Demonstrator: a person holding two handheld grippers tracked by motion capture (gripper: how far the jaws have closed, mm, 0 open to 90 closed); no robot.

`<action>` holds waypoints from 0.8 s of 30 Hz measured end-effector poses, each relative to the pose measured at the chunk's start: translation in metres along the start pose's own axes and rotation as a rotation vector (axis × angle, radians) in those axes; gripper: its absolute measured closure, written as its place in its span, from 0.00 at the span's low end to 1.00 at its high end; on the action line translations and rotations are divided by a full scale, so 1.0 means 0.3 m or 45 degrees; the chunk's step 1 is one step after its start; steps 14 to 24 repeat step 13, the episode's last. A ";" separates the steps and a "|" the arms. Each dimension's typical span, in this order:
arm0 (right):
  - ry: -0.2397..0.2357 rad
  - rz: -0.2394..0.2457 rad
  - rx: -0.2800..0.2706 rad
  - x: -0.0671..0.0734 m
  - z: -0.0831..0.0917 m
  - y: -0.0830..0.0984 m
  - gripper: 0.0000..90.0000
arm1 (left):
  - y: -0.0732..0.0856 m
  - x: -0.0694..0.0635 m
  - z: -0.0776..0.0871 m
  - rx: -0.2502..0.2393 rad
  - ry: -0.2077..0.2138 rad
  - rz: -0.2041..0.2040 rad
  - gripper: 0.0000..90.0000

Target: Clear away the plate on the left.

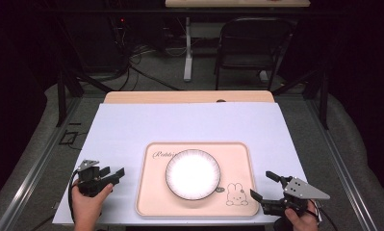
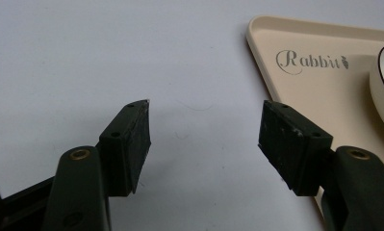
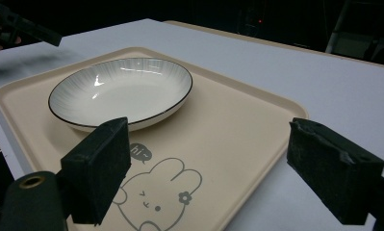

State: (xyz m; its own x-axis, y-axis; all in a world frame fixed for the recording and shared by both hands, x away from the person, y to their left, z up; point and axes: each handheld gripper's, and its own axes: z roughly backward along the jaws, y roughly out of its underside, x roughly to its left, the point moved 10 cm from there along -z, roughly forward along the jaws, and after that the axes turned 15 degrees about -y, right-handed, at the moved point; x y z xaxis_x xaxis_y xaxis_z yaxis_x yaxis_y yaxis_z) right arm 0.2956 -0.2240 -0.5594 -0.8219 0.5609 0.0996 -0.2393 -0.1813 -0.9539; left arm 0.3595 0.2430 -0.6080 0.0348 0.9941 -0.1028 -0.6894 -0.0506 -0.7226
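Observation:
A white dish with a dark rim [image 1: 193,173] [image 3: 122,92] sits in the middle of a beige tray [image 1: 151,197] [image 3: 237,130] [image 2: 319,82] printed with a rabbit and the word "Rabbit". My left gripper [image 1: 113,173] [image 2: 204,137] hovers over the white table cover just left of the tray, open with nothing between its jaws. Over the tray's near right corner my right gripper [image 1: 262,185] [image 3: 213,168] stands wide open and empty, facing the dish.
The white cover [image 1: 132,125] spreads across a wooden table whose far edge [image 1: 189,97] shows. Beyond it stand a black folding chair [image 1: 249,45], a table leg [image 1: 187,53] and floor cables. Metal rails run along both sides of the table.

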 end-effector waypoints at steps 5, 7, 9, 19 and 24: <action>-0.001 -0.001 0.000 0.000 0.000 0.000 0.17 | 0.012 -0.003 -0.007 0.018 0.012 0.002 0.39; -0.001 0.000 0.000 0.000 0.000 0.000 0.17 | 0.013 -0.004 -0.009 0.020 0.013 0.005 0.39; -0.001 0.000 -0.002 0.000 0.000 0.000 0.17 | 0.013 -0.005 -0.009 0.022 0.019 0.010 0.39; 0.001 0.000 -0.002 0.000 0.001 0.000 0.17 | 0.013 -0.006 -0.012 0.028 0.027 0.026 0.39; 0.001 0.000 -0.002 0.000 0.001 0.000 0.17 | 0.013 -0.006 -0.012 0.028 0.027 0.026 0.39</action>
